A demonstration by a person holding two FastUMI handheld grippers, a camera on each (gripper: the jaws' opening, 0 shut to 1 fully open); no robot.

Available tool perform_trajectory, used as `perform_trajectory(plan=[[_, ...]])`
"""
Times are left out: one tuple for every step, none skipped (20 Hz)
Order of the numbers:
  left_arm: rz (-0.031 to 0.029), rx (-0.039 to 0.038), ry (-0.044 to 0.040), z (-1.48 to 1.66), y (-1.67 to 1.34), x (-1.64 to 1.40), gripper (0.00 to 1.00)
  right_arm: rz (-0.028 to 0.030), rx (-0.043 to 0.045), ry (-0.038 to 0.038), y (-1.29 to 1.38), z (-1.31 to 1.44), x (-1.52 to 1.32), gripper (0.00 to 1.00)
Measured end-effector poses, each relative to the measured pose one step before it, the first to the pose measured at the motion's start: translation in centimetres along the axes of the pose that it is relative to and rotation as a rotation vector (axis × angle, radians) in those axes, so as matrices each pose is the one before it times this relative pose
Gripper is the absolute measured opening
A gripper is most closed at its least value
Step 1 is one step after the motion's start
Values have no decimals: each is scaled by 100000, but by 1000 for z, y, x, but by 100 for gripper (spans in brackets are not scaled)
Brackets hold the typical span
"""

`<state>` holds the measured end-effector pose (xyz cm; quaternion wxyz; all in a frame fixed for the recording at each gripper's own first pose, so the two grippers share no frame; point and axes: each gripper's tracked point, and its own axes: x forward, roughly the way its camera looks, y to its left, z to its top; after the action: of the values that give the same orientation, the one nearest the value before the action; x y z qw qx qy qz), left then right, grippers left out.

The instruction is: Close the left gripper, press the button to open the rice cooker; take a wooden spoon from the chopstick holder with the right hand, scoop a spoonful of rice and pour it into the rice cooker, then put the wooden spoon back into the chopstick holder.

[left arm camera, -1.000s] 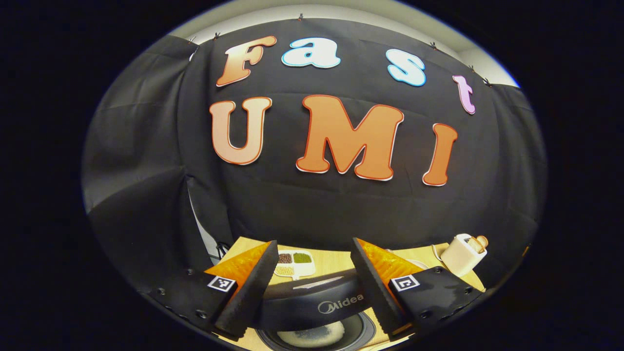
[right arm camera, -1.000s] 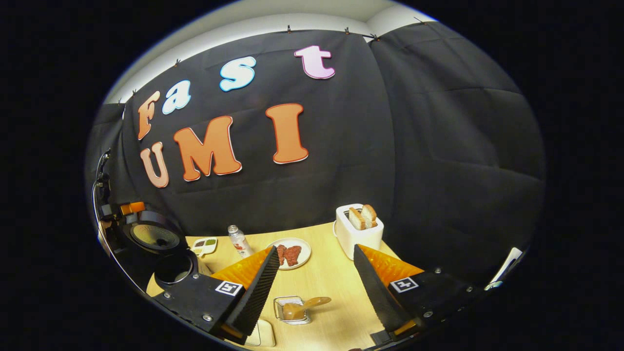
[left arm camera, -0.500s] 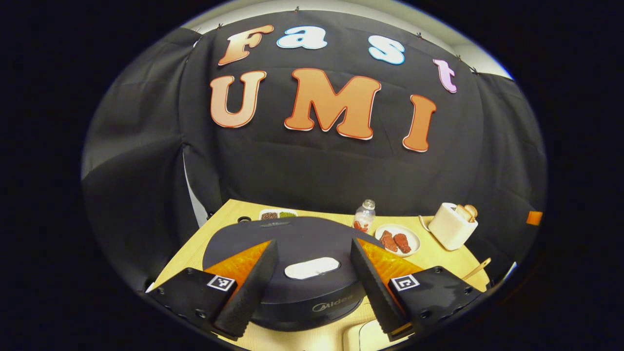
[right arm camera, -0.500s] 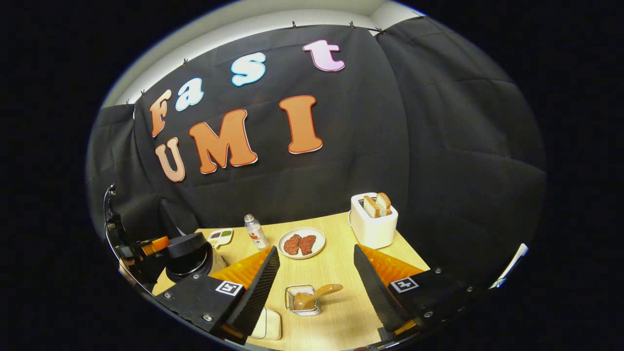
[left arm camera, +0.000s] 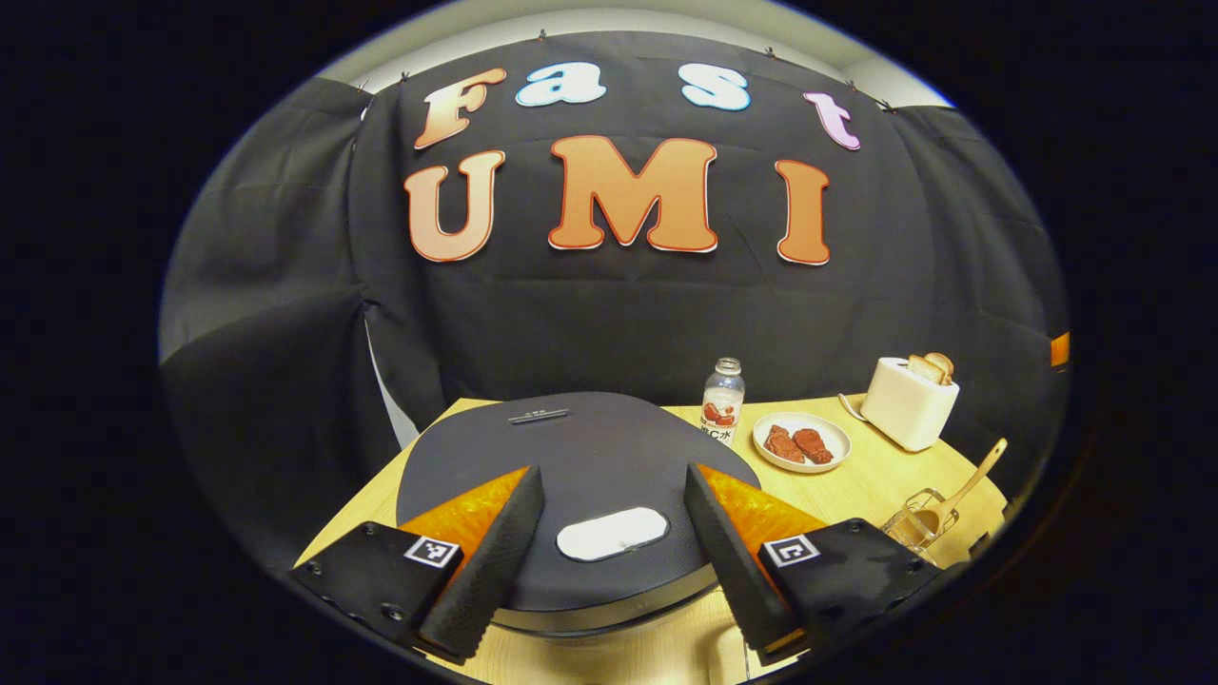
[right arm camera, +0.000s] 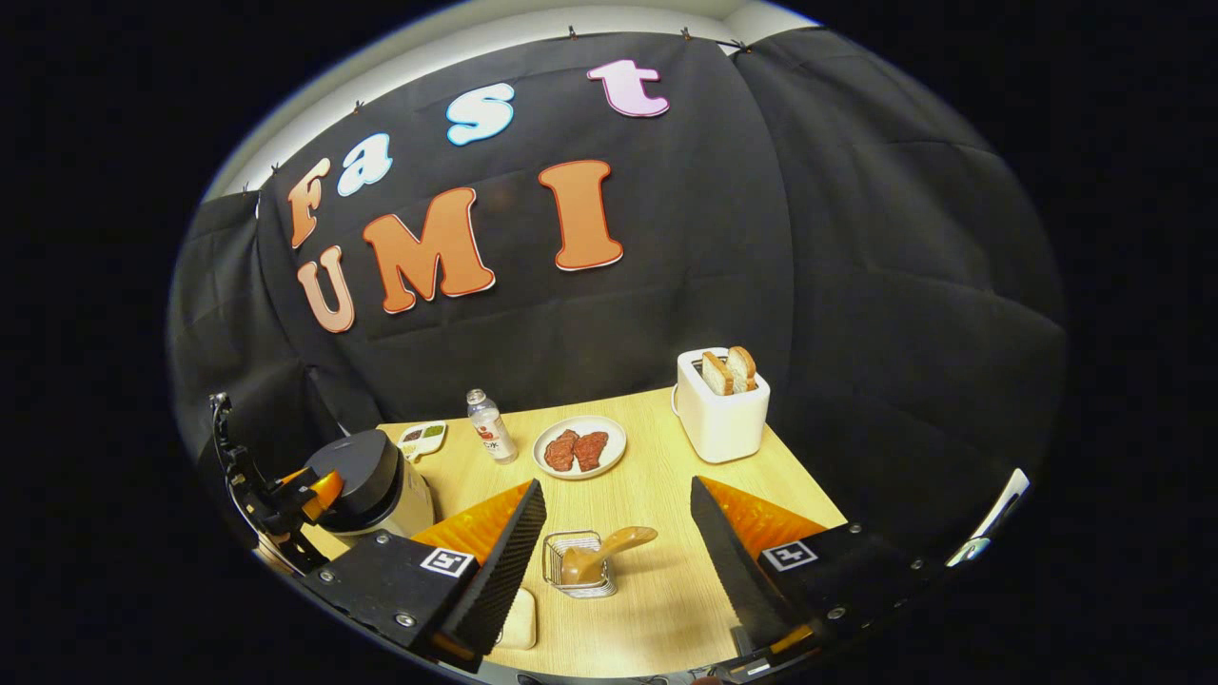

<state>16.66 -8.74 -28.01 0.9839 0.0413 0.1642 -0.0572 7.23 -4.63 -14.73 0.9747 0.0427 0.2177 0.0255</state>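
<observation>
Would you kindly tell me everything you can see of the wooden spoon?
The wooden spoon is pale brown, apparently wood. It stands in the wire holder, leaning, with its handle sticking up and out over the rim. In the left gripper view the handle is slim, widening at its tip. Neither gripper touches it.

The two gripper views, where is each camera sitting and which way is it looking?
Left gripper view: rides the left gripper, just above the rice cooker with its lid shut, facing the booth wall; its own two fingers show, apart.
Right gripper view: rides the right gripper, above the table, facing the wire chopstick holder with the wooden spoon; its own fingers show, apart.
Shared: rice cooker, water bottle, plate of meat, toaster, holder and spoon.
</observation>
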Motion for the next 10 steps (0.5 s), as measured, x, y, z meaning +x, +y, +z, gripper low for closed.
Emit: perform_trajectory(plan=[[130,237,-4,-496,12,-31,99,188,306,246,74,-11,49,94],[94,558,541,-625,-22,-80,99,147,-43,162,-98,-66,124,94],[-83,329,-3370,455,-67,17,100,4,-398,35,-91,10,145,94],[481,-832,682,-174,107,-13,100,-329,-320,-303,-193,91,210,94],[166,-300,-802,-205,81,-126,100,-405,30,-347,-163,155,204,95],[-256,218,-2558,-122,-68,198,100,-88,359,-484,-124,219,121,95],[-427,284,-1689,-120,-68,-65,100,-266,704,-319,-107,161,150,95],[-610,735,1128,-668,-125,99,100,-208,888,-16,-130,-31,253,95],[-15,1349,890,-298,-25,-272,100,72,917,238,67,-100,95,95],[-366,2181,-694,199,8,222,100,233,850,315,37,-173,17,95]])
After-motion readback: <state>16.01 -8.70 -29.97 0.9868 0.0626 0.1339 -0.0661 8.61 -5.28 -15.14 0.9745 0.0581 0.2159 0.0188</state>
